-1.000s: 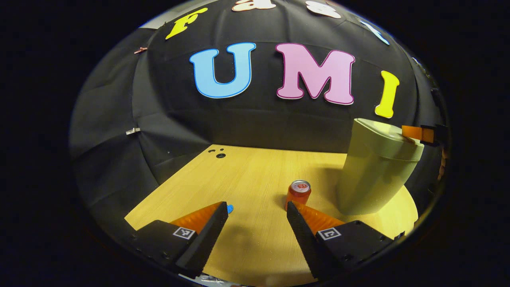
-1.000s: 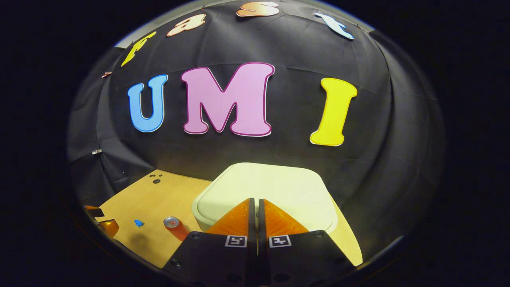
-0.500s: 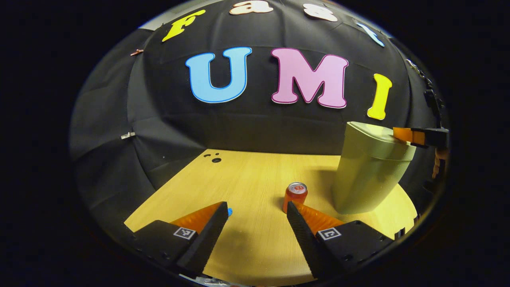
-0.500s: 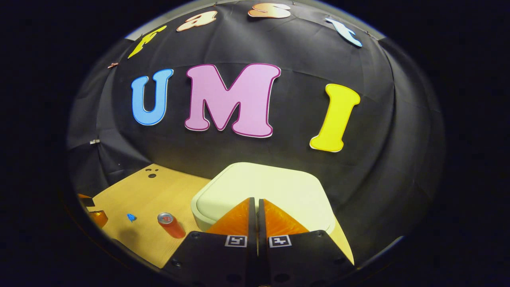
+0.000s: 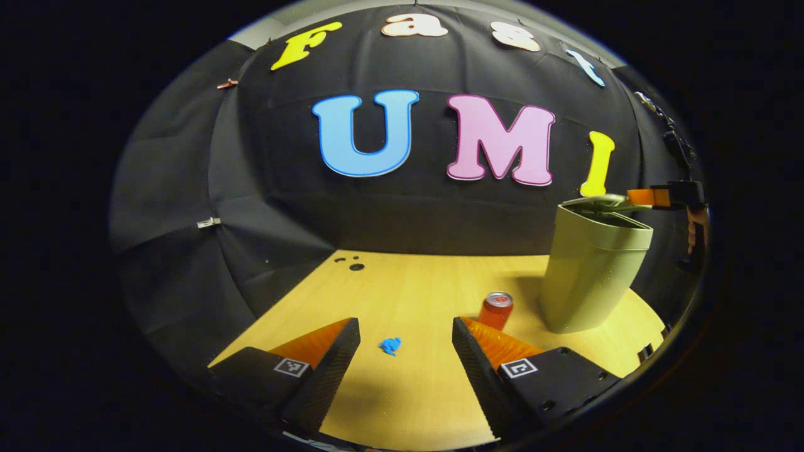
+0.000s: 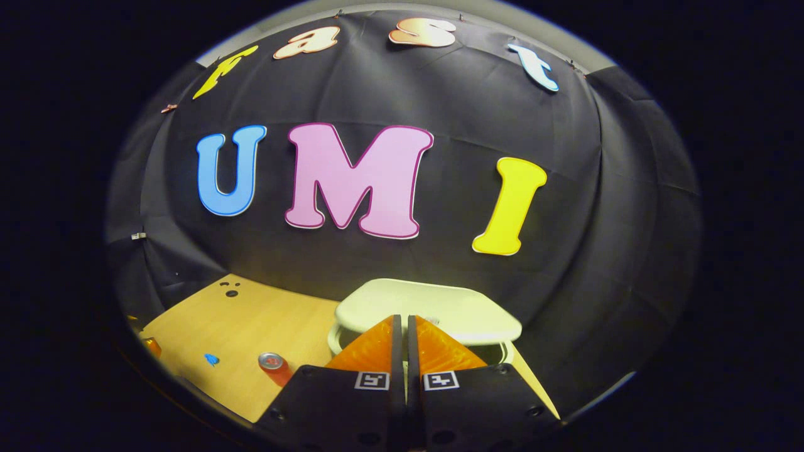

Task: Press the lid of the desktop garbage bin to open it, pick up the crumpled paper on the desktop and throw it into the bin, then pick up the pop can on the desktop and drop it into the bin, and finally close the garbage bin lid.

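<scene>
A pale green bin (image 5: 590,276) stands at the right of the wooden desktop (image 5: 408,295); its lid (image 5: 597,202) is lifted a little off the rim. In the right gripper view the lid (image 6: 433,307) rises just ahead of my right gripper (image 6: 400,321), which is shut with nothing between its fingers. That gripper's fingers (image 5: 642,197) also touch the lid's near edge in the left gripper view. An upright red pop can (image 5: 496,309) stands left of the bin. A small blue crumpled paper (image 5: 390,345) lies between the fingers of my open left gripper (image 5: 405,336), which hovers above the desktop.
The pop can (image 6: 274,366) and the blue paper (image 6: 211,359) lie at the lower left of the right gripper view. A few dark holes (image 5: 355,265) mark the desktop's far left corner. A hand (image 5: 693,229) holds the right gripper behind the bin.
The bin lid has popped up from flat on the rim. The right gripper has risen with it. The left gripper has drawn back, so the blue paper now shows between its fingers.
</scene>
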